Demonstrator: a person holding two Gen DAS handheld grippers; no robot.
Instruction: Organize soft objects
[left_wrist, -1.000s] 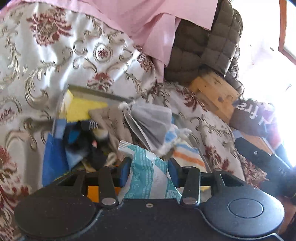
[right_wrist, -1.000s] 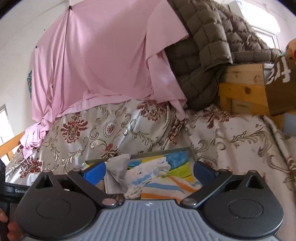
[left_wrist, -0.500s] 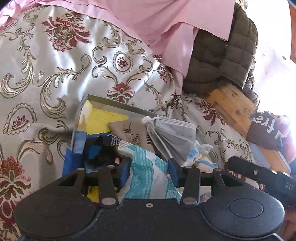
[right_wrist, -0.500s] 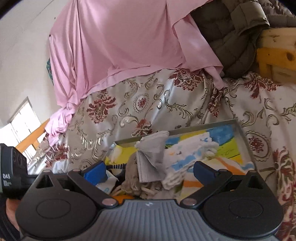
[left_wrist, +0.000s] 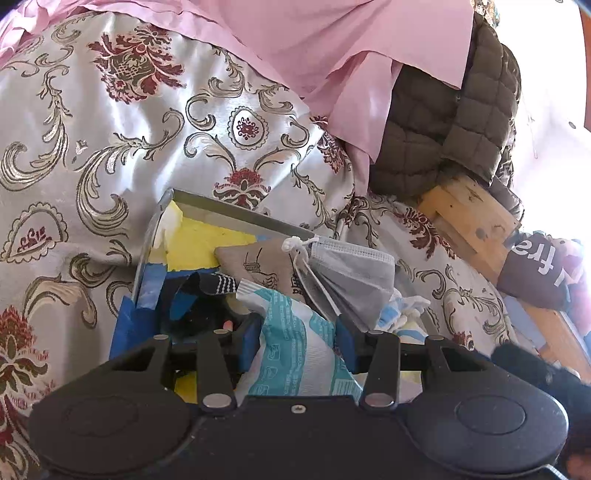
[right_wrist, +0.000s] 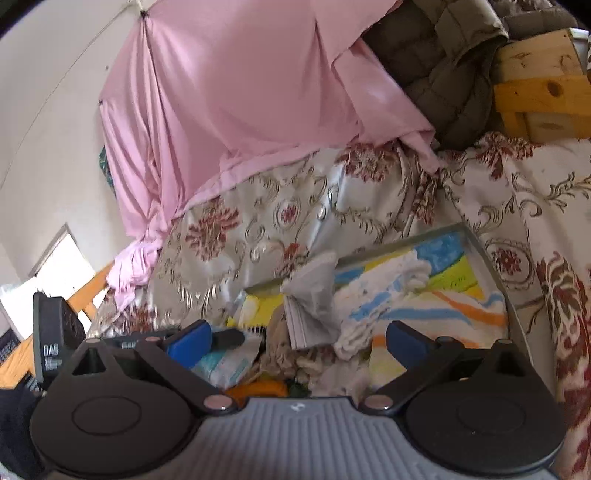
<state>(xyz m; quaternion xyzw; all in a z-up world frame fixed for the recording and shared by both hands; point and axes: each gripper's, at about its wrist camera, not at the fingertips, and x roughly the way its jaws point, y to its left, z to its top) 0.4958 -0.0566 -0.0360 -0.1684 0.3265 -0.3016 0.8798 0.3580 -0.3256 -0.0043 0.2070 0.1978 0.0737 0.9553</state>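
The left claw (left_wrist: 298, 341) pinches a teal-and-white soft plastic packet (left_wrist: 295, 354) over the near edge of the shallow metal tray (left_wrist: 236, 216) on the bed, apparently to add it to the pile. The right claw (right_wrist: 298, 338) hovers spread above the grey pleated face mask (right_wrist: 312, 295), holding nothing.

Left gripper (left_wrist: 297, 341): blue pads pressed at 9 and 3 o'clock onto a teal-white packet (left_wrist: 295, 354), pinched between them, pkt sticking up toward 12. Right gripper (right_wrist: 297, 338): fingers spread wide, pads at 10 and 2 o'clock, nothing between them; its body low in view, tilted slightly.
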